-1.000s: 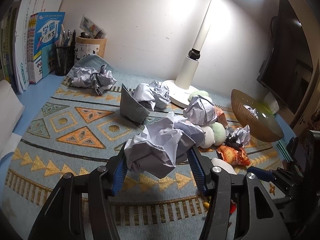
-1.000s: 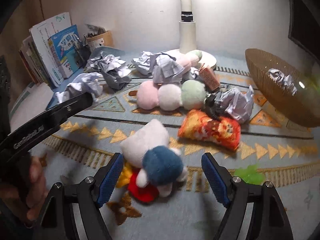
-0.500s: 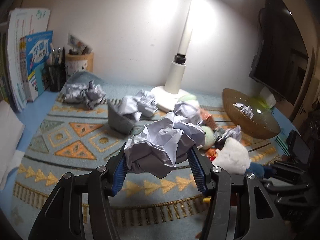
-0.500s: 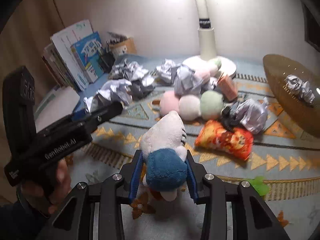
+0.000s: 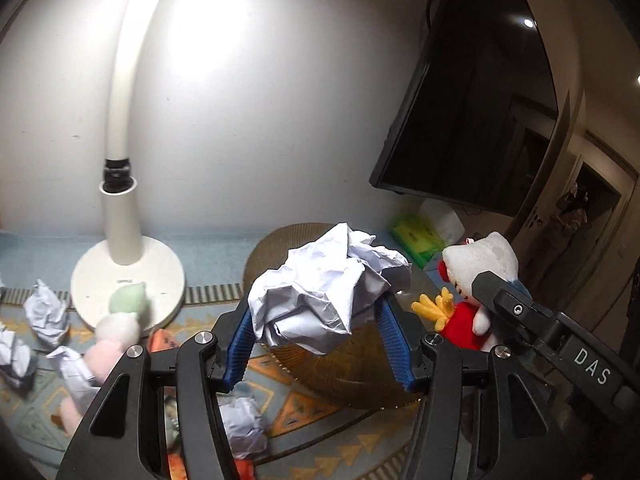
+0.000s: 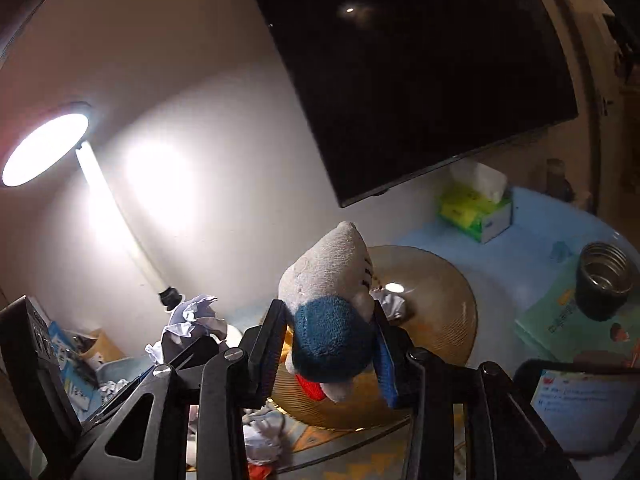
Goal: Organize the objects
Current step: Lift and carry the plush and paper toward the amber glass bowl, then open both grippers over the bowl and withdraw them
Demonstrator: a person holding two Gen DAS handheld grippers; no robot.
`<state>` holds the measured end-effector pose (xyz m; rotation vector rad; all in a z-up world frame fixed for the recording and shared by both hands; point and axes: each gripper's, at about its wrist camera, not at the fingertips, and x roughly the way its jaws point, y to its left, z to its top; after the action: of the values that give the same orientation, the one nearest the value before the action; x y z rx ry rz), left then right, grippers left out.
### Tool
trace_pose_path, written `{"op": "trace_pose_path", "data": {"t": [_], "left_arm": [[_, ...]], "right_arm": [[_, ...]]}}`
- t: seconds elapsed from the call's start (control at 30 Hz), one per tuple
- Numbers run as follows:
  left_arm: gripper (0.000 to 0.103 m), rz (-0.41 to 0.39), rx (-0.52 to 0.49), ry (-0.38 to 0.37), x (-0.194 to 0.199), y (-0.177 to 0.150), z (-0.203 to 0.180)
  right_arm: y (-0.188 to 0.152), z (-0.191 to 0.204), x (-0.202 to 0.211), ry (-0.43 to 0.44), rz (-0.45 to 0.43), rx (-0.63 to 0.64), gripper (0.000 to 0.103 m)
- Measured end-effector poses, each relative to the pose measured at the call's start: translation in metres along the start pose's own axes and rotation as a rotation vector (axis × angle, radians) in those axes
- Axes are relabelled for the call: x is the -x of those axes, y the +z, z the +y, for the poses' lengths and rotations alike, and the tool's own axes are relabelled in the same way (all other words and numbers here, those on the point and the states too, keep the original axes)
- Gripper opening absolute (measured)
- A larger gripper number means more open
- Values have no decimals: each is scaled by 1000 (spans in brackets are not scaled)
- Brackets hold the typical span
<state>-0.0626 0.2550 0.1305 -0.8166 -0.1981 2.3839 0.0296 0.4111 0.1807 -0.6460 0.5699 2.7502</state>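
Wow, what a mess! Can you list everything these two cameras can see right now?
Basket: one, brown woven, behind both grippers, one paper ball inside.
Held paper ball: one, white, in left gripper.
Loose paper balls: several, white, on rug.
Plush cat: one, white, blue and red, in right gripper.
Lamp: one, white, by wall.
Screen: one, black, on wall.
Tissue box: one, green, under screen.
Flask: one, dark, far right.
Left gripper: black, blue jaws clamped.
Right gripper: black, jaws just closed on cat.

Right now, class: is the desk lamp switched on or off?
On. The desk lamp has a brightly glowing head and casts a bright patch on the wall behind it.
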Motion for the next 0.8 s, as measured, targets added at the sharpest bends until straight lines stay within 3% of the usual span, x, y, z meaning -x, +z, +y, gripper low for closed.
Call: {"op": "trace_pose_path", "data": {"t": [0.03,0.1,0.13,0.23,0.33,0.47,0.63,0.73,0.8], "left_arm": [[54,14,-8,-2,-11,-1,-4],[72,46,-25,-4,-29,-4,-9],[76,50,-28,12,-35,-5,-10],[79,61,-32,15,-39,-7,-8],[79,47,-45,40,-28,-8,-9],[79,-1,-34,64,13,-10,4],[82,-73,26,127,87,-26,42],[88,-127,66,224,133,-44,80],[88,-127,64,321,151,-59,108]], "right_arm": [[1,-3,-8,-11,13,2,40],[3,-11,-22,-19,38,-4,42],[3,-13,-30,-27,54,2,45],[3,-26,-36,-44,63,-4,60],[4,-34,-32,-47,55,-11,60],[-1,-23,-13,16,59,4,60],[-22,29,22,139,74,117,60],[-44,61,35,219,97,177,61],[-69,77,38,246,107,213,67]]}}
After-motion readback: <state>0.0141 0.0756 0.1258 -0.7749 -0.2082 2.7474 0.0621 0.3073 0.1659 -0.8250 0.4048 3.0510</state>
